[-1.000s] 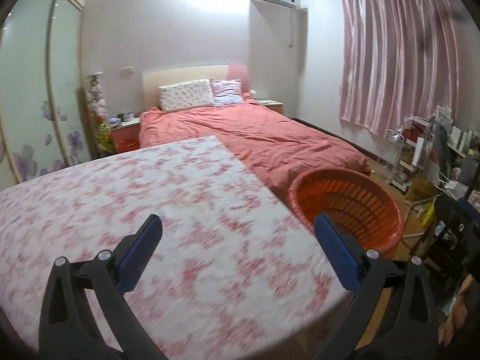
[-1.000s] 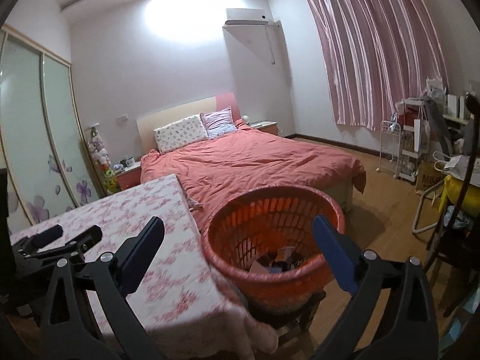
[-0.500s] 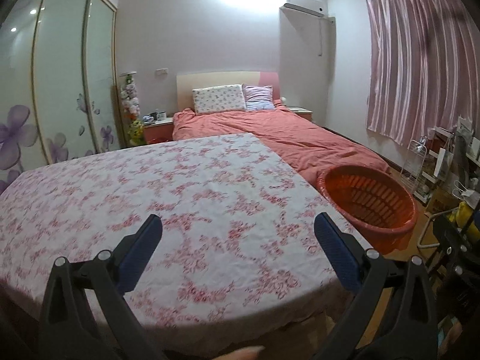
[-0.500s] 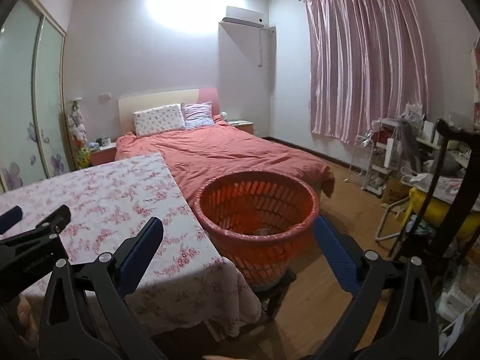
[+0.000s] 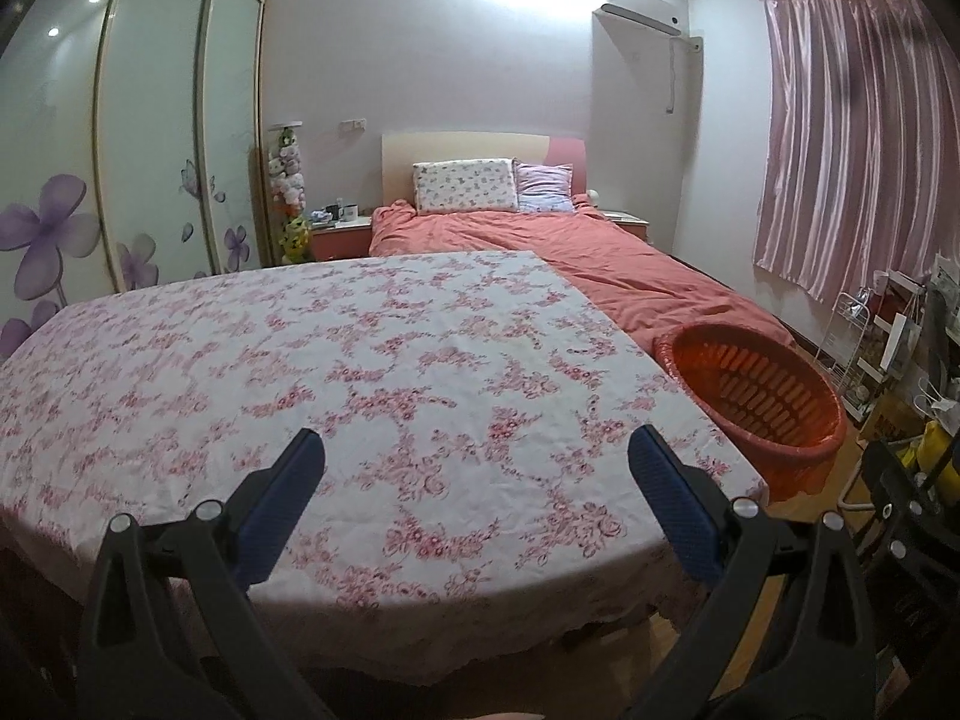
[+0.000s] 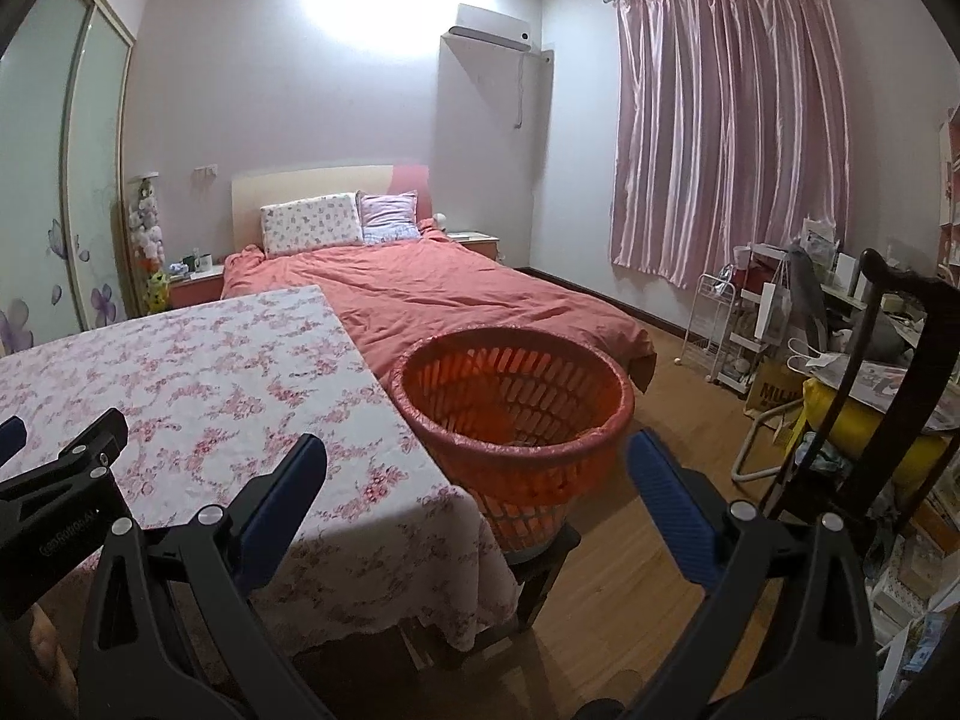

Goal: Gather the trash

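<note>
An orange slatted basket point(image 6: 516, 414) stands on a dark stool beside the table's right edge; it also shows in the left wrist view point(image 5: 756, 396). Its contents are hidden by the rim. The table point(image 5: 360, 372) carries a pink floral cloth and no trash shows on it. My left gripper point(image 5: 474, 450) is open and empty, held back above the table's near edge. My right gripper point(image 6: 477, 450) is open and empty, in front of the basket and apart from it. The left gripper's body shows at the left of the right wrist view point(image 6: 54, 480).
A bed with a red cover point(image 6: 432, 294) lies behind the table and basket. A dark chair point(image 6: 888, 360), a yellow object and cluttered shelves point(image 6: 762, 312) stand at the right. Wooden floor point(image 6: 648, 540) lies right of the stool. A glass wardrobe point(image 5: 150, 150) lines the left wall.
Both grippers have pulled back and risen away from the table and basket. The basket's inside, with trash seen a second ago, is now hidden. Both stay open.
</note>
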{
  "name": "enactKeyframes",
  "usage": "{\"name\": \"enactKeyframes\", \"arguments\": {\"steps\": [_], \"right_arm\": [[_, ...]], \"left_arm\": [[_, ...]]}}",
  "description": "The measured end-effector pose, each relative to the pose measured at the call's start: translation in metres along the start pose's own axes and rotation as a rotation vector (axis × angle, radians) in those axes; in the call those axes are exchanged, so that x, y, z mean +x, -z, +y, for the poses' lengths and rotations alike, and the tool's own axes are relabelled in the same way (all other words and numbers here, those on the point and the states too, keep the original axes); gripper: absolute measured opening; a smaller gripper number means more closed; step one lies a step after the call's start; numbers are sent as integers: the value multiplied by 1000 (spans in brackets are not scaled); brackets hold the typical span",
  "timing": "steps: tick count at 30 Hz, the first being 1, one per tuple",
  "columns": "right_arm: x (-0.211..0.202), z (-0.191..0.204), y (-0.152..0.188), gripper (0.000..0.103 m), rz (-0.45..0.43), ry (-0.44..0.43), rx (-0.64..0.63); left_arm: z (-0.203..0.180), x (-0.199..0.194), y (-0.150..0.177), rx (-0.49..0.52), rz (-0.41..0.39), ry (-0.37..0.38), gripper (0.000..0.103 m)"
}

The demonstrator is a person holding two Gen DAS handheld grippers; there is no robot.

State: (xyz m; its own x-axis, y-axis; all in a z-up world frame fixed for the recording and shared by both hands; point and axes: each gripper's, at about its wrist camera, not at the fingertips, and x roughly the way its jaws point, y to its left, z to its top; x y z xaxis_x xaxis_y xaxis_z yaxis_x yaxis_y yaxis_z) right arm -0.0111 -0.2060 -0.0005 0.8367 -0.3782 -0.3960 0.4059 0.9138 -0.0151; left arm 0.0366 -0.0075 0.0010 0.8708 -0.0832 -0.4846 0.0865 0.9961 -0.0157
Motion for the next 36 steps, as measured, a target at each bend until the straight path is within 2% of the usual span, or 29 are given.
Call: {"name": "enactKeyframes", "arguments": {"steps": [11, 21, 36], "right_arm": [[2, 5, 6, 99, 63, 11, 5], [5, 2, 7, 99, 73, 64, 5], [9, -2, 9, 99, 92, 62, 18]], "left_arm": [[5, 2, 9, -10, 38, -21, 99], [2, 3, 12, -13, 51, -32, 99], [1, 6, 15, -4, 73, -47, 99]]}}
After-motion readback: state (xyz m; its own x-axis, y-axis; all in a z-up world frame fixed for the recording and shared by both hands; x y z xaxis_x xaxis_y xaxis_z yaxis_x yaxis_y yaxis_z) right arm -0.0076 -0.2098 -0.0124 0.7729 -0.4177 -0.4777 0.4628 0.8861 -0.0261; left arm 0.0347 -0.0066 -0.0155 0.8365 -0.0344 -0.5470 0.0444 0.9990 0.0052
